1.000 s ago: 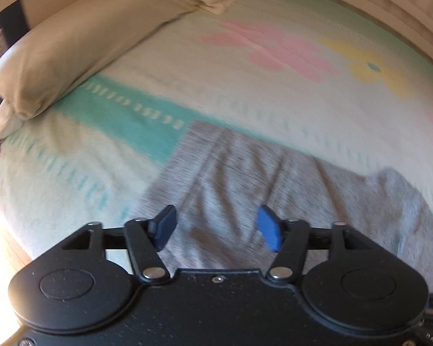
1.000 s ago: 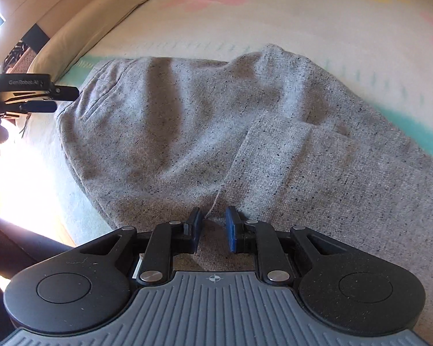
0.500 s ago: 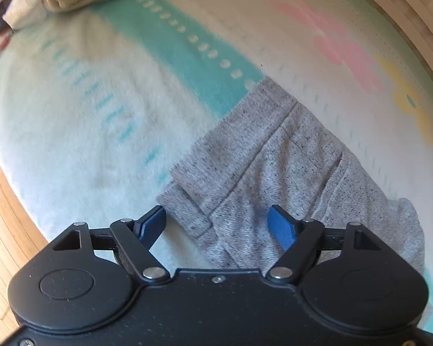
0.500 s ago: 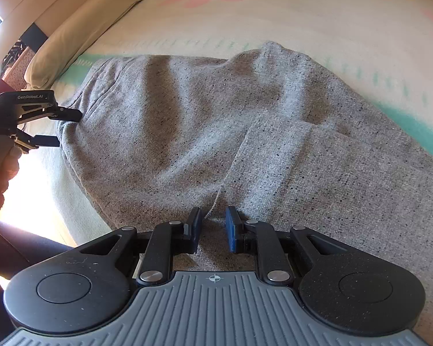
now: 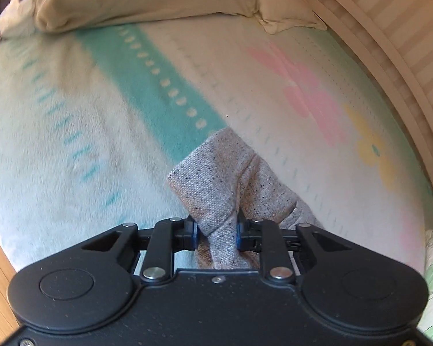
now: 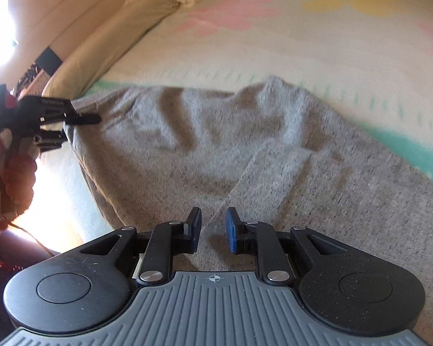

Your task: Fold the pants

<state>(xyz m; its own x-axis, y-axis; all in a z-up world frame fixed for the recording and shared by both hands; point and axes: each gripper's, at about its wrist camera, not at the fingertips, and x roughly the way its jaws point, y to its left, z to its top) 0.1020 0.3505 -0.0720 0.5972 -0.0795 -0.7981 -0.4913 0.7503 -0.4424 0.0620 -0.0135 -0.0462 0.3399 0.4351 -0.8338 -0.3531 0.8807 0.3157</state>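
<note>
Left gripper (image 5: 216, 232) is clamped on a corner of the grey pants (image 6: 216, 150), bunching that end up off the flowered blanket (image 5: 72, 158). From there the cloth runs lengthwise across the bed toward the right gripper (image 6: 213, 226), whose narrowly parted jaws straddle a ridge of fabric, grip uncertain. So the left one looks best placed to carry its end along that axis.

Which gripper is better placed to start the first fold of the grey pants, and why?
Left. The left gripper is shut on a corner of the grey pants, ready to carry it over. The right gripper shows a gap between its fingers above the cloth, with no clear grip.
</note>
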